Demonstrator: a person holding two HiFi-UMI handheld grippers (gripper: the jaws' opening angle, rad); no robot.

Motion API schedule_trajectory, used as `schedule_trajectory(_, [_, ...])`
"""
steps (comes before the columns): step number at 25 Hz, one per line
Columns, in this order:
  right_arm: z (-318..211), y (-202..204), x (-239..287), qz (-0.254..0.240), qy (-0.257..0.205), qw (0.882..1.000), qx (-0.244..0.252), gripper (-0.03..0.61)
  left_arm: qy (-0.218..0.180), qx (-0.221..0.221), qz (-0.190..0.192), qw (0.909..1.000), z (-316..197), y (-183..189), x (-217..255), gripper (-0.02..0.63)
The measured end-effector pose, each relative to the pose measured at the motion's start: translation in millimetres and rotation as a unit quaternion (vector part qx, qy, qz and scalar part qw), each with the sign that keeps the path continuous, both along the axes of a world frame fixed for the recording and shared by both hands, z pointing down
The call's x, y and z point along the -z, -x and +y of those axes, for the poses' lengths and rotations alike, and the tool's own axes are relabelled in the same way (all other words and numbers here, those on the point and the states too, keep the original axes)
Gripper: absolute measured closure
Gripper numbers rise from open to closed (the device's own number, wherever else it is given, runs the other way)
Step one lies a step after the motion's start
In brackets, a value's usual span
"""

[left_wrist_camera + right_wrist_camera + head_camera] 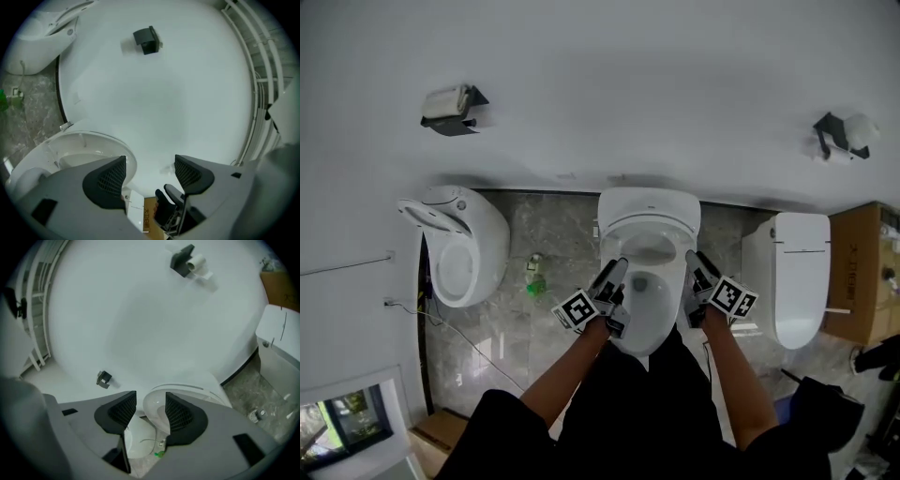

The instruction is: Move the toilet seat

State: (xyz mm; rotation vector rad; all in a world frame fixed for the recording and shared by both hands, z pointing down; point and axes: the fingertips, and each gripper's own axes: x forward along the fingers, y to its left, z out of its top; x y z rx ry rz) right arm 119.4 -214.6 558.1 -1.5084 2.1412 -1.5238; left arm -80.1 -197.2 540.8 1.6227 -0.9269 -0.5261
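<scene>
The white oval plastic toilet seat [652, 328] lay centre-frame. The right gripper [151, 401] clasped its 3 o'clock rim; the left gripper [150, 166], at 9 o'clock, gaped empty.

We reach both bare forearms [567, 370] forward and down, one tool in each hand. Our left tool [614, 286] has its jaws apart with nothing between them. Our right tool [701, 277] has its jaws drawn in on the toilet seat [152, 404] rim.
</scene>
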Motion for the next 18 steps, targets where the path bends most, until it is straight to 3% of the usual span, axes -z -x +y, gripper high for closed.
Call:
schedule_trajectory(2, [18,9,13,0.042,-0.024,0.999,0.018,0.367,-0.036,-0.051,-0.051,0.9967,22,-10,16,0.291])
schedule_trajectory(5, [43,28,42,0.094,-0.066,0.993,0.042,0.368,-0.107,-0.13,-0.147,0.9747,53,-24,37,0.29])
schedule_trajectory(9, [79,49,89,0.163,-0.119,0.977,0.064,0.367,-0.165,-0.168,-0.201,0.9508,83,-31,65,0.291])
schedule_trajectory(13, [117,66,139,0.238,-0.177,0.952,0.074,0.368,-0.247,-0.185,-0.294,0.9046,105,-31,103,0.293])
schedule_trajectory(15, [131,70,160,0.248,-0.198,0.946,0.07,0.368,-0.267,-0.174,-0.3,0.8992,112,-25,121,0.296])
schedule_trajectory(18, [152,76,179,0.27,-0.22,0.935,0.069,0.368,-0.274,-0.165,-0.267,0.9092,124,-15,135,0.363])
